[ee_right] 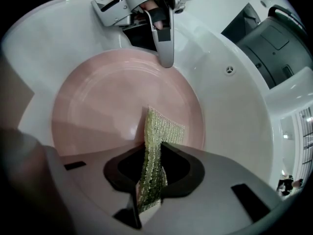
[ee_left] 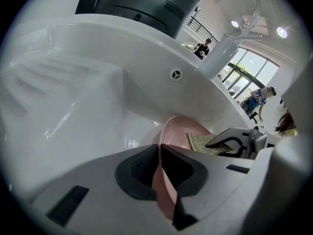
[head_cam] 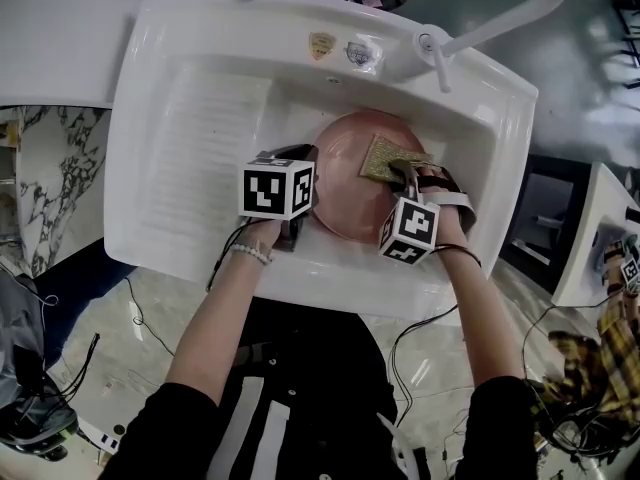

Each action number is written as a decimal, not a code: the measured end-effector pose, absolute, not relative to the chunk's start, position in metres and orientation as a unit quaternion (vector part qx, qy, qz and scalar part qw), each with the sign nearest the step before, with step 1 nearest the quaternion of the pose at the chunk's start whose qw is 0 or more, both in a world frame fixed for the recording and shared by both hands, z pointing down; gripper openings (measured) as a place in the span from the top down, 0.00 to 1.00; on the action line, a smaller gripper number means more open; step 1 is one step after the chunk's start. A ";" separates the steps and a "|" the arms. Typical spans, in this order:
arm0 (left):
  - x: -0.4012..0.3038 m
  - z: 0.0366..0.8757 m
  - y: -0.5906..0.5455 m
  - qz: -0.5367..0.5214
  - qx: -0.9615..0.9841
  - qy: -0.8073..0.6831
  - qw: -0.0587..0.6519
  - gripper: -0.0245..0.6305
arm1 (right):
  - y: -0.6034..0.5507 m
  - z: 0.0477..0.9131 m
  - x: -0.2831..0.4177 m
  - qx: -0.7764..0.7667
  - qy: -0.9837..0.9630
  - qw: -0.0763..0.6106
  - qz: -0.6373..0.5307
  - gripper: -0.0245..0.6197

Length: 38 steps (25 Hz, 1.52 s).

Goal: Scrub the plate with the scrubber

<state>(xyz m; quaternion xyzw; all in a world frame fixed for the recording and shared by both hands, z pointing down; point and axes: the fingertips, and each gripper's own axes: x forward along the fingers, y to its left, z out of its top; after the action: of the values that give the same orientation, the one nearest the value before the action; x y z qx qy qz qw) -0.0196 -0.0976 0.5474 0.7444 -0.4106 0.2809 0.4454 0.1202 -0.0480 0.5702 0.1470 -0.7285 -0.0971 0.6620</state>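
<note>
- The left forearm reaches forward over the front rim of the white sink (head_cam: 200,28), and the left hand (head_cam: 262,240), with a beaded bracelet (head_cam: 250,253) at the wrist, holds its tool low at the basin's edge.
- The left claw (ee_left: 159,150) points to the right across the basin. Its jaws are nearly together and pinch the near left rim of the pink plate (head_cam: 340,158), which shows edge-on between the dark pads.
- The right forearm comes in alongside from the same side. The right hand (head_cam: 445,208) is bent down at the wrist, so that its tool points into the basin.
- The right claw (ee_right: 154,143) is clamped on the yellow-green scrubber (ee_right: 164,129), which stands on edge between the pads.
- The scrubber's free end lies against the plate's inner face, on the side nearer the faucet (head_cam: 500,18).
- The plate sits inside the sink's basin, its hollow side facing the right claw; whether its far edge rests on the basin floor I cannot tell.
- The two claws are on opposite sides of the plate, well apart.
- Each tool carries a marker cube (head_cam: 277,188), and both cubes sit just above the sink's front rim in the head view.
</note>
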 end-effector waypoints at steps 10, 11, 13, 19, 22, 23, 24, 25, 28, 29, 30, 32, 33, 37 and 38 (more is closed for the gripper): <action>-0.019 0.547 -0.098 0.281 0.746 -0.411 0.442 0.93 | 0.006 0.562 0.135 0.087 -0.705 0.703 0.028 0.84; -0.019 0.547 -0.098 0.281 0.746 -0.411 0.442 0.93 | 0.013 0.560 0.134 0.076 -0.705 0.703 0.043 0.84; -0.019 0.546 -0.098 0.279 0.747 -0.411 0.442 0.93 | 0.026 0.556 0.131 0.053 -0.707 0.701 0.077 0.84; -0.020 0.544 -0.099 0.276 0.749 -0.412 0.440 0.93 | 0.054 0.544 0.115 -0.014 -0.709 0.689 0.149 0.84; -0.020 0.544 -0.100 0.277 0.747 -0.416 0.438 0.93 | 0.068 0.537 0.102 -0.047 -0.716 0.673 0.178 0.84; -0.021 0.544 -0.100 0.277 0.747 -0.417 0.437 0.93 | 0.072 0.534 0.096 -0.057 -0.721 0.664 0.189 0.84; -0.021 0.543 -0.101 0.277 0.747 -0.418 0.436 0.93 | 0.076 0.532 0.090 -0.065 -0.726 0.656 0.198 0.84; -0.021 0.543 -0.101 0.277 0.747 -0.418 0.436 0.93 | 0.077 0.530 0.086 -0.071 -0.730 0.649 0.205 0.84; -0.021 0.544 -0.100 0.277 0.747 -0.419 0.437 0.93 | 0.077 0.522 0.070 -0.079 -0.746 0.615 0.241 0.84; -0.022 0.543 -0.100 0.277 0.747 -0.419 0.436 0.93 | 0.076 0.518 0.061 -0.081 -0.756 0.594 0.262 0.84; -0.022 0.543 -0.100 0.277 0.747 -0.419 0.436 0.93 | 0.075 0.513 0.052 -0.081 -0.766 0.570 0.285 0.84; -0.022 0.544 -0.100 0.277 0.746 -0.419 0.436 0.93 | 0.071 0.507 0.036 -0.080 -0.780 0.531 0.322 0.84; -0.022 0.544 -0.100 0.278 0.746 -0.419 0.436 0.93 | 0.068 0.507 0.030 -0.079 -0.785 0.517 0.334 0.84; -0.023 0.543 -0.101 0.279 0.745 -0.422 0.435 0.93 | 0.051 0.504 0.012 -0.048 -0.809 0.436 0.390 0.84; -0.023 0.543 -0.101 0.278 0.746 -0.421 0.435 0.93 | 0.046 0.502 0.009 -0.035 -0.816 0.412 0.404 0.84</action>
<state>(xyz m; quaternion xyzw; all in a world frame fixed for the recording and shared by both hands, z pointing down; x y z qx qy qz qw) -0.0226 -0.1010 0.5434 0.7456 -0.4212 0.2785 0.4349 0.0093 0.0457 0.5020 -0.0350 -0.8157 0.4042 0.4123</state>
